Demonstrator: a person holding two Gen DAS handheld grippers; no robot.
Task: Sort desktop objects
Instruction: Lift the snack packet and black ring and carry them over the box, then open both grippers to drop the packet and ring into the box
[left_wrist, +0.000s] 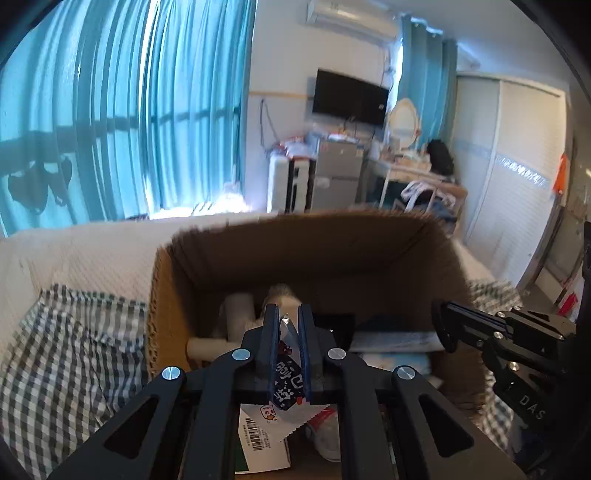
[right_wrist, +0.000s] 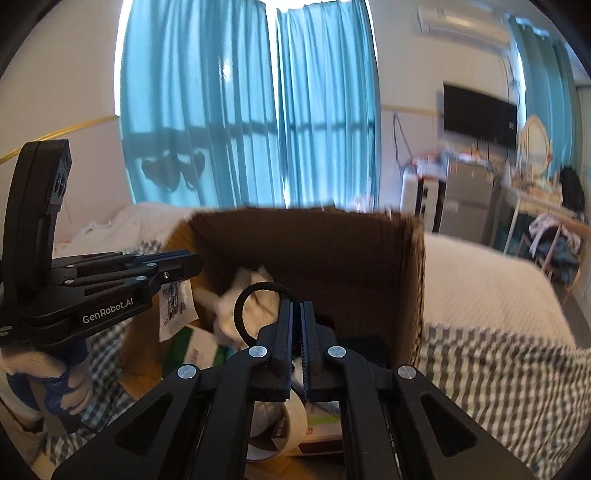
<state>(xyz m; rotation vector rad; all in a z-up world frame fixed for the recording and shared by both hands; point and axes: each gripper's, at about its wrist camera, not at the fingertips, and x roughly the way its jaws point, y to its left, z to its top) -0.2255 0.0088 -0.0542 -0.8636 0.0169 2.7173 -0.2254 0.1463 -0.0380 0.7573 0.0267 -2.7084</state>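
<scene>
Left gripper (left_wrist: 287, 314) jaws clamp sachet (left_wrist: 286, 373); right gripper (right_wrist: 297, 308) jaws pinch black loop (right_wrist: 243, 295); cardboard box (left_wrist: 295, 251) on checkered bedding (left_wrist: 74, 350).

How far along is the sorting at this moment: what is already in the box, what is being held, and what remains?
Done: the cardboard box already holds a white pipe fitting, a tape roll and small cartons. In hand: the left gripper is shut on a printed sachet, and the right gripper is shut on a black hair tie, both over the box. Left: releasing both; no other loose items are in view.
</scene>
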